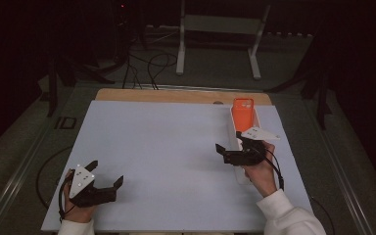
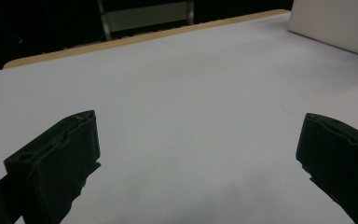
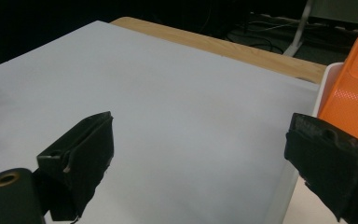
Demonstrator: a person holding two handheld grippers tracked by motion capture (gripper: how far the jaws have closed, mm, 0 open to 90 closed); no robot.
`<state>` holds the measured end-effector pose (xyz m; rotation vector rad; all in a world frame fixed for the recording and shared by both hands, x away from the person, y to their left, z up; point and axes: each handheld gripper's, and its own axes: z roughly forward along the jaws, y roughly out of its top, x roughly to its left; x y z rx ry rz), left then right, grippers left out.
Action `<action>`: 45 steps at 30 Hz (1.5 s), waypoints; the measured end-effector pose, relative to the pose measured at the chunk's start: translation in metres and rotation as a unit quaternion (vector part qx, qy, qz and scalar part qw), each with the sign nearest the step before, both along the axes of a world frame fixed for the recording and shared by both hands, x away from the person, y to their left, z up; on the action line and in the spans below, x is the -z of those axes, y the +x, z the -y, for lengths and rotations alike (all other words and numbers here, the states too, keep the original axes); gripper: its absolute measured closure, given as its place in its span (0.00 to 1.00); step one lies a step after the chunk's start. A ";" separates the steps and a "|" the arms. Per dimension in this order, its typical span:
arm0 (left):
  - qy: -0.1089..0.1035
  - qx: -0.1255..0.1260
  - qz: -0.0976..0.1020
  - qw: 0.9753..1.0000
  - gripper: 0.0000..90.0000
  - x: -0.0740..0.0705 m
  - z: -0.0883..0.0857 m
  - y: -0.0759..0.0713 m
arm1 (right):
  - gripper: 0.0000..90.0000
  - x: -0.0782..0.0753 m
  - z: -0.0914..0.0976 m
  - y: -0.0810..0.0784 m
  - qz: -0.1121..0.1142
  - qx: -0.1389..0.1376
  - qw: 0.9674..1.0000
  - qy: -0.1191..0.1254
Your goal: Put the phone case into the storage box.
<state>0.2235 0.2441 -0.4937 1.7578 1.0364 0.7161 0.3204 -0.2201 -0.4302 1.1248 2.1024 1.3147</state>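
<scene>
The right tool (image 1: 231, 148) is hovering released beside the orange phone case (image 1: 243, 113), which is lying in what seems a white tray (image 1: 257, 119) at the bench's (image 1: 166, 147) far right, so it should be closing squarely on the case's edge while the left tool (image 1: 106, 175) is waiting released.

In the high view, the right gripper (image 1: 231, 147) and the hand (image 1: 260, 172) holding it cover the middle of the white tray (image 1: 260, 119), so the near end of the orange phone case (image 1: 243, 113) is hidden behind them. In the right gripper view, the case (image 3: 354, 100) is cut off by the picture's right edge and its lower part sits behind the black jaw. In the left gripper view, the white tray (image 2: 335, 23) is cropped by the top right corner, with its contents out of sight.
</scene>
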 end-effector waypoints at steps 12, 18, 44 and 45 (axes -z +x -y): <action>0.001 0.008 0.001 1.000 0.00 -0.003 0.000 -0.001 | 0.09 0.003 0.003 -0.017 0.005 -0.005 1.000 0.009; 0.000 0.011 0.002 1.000 0.00 -0.004 0.001 -0.001 | 0.09 0.007 0.005 -0.026 0.009 -0.003 1.000 0.017; 0.001 0.021 0.007 1.000 0.00 -0.006 0.002 -0.003 | 0.09 0.034 0.008 -0.061 0.067 -0.012 0.997 0.024; 0.001 0.021 0.007 1.000 0.00 -0.006 0.002 -0.003 | 0.09 0.036 0.009 -0.062 0.068 -0.011 0.997 0.027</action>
